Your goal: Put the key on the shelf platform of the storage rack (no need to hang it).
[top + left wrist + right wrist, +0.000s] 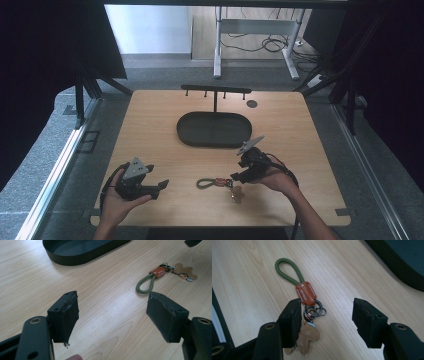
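On the wooden table [150, 130], the keychain [218, 183] lies flat near the front edge, at roughly 5 o'clock from the table's centre. It consists of a green cord loop [287, 271], an orange leather tab [306, 293], a cluster of dark metal rings [314, 310] and a tan figure-shaped pendant [308, 336]. In the high view the loop end points toward 9 o'clock and the pendant lies at the 3 o'clock end.

The right gripper [239, 176] is positioned just beside the ring end of the keychain. Its jaws stand partly open; nothing is clamped between the pads. In the right gripper view one jaw overlaps the rings and pendant, and the other stands apart over bare wood.

The left gripper [161, 186] sits at 9 o'clock from the keychain, well apart from it. Its jaws are spread wide and hold nothing.

An oval black tray [186, 131] lies at 12 o'clock from the keychain, with a black T-shaped hook stand [215, 90] just behind it.
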A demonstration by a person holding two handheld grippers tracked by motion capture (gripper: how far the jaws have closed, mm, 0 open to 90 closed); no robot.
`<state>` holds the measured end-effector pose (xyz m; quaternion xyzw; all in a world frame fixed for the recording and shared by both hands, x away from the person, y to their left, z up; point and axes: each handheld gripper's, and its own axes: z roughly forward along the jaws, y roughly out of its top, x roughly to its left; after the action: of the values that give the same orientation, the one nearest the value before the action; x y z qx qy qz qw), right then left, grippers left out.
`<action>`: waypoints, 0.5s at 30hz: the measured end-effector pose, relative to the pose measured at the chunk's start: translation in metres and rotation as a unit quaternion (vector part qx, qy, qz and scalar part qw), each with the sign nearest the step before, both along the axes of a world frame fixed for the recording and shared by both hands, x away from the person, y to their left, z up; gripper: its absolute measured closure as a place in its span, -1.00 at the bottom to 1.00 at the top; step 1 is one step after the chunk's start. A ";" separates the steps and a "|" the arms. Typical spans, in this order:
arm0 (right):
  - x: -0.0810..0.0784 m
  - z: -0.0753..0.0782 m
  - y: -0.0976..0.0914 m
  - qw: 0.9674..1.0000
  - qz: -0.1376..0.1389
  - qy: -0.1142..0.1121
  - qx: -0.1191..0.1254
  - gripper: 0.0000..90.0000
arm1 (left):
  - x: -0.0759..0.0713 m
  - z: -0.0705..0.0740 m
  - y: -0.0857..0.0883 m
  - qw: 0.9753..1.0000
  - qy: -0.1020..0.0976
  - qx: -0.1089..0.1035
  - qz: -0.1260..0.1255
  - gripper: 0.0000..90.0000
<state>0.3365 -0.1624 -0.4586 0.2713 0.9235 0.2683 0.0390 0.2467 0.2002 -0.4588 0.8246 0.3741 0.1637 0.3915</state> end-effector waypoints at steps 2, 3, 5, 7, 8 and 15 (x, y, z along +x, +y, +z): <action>0.001 -0.003 0.007 1.000 0.008 0.004 -0.007 -0.08 | 0.000 -0.001 -0.001 1.000 0.001 0.001 -0.003 -0.42; 0.001 -0.004 0.010 1.000 0.011 0.007 -0.011 -0.08 | 0.000 -0.001 -0.001 1.000 0.001 0.001 -0.003 -0.42; 0.002 -0.006 0.016 1.000 0.016 0.011 -0.018 -0.07 | 0.000 -0.001 -0.002 1.000 0.001 0.000 -0.004 -0.42; 0.003 -0.008 0.020 0.999 0.021 0.015 -0.021 -0.06 | 0.000 -0.001 -0.001 1.000 0.001 -0.001 -0.004 -0.42; 0.004 -0.009 0.023 0.999 0.027 0.015 -0.027 -0.06 | 0.000 -0.001 -0.001 1.000 0.001 -0.001 -0.003 -0.42; 0.004 -0.014 0.035 0.998 0.041 0.019 -0.042 -0.05 | -0.001 0.000 0.001 1.000 -0.001 -0.003 0.000 -0.42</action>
<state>0.3410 -0.1278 -0.4728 0.2368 0.9447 0.2258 0.0219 0.2460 0.2007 -0.4585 0.8232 0.3744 0.1630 0.3944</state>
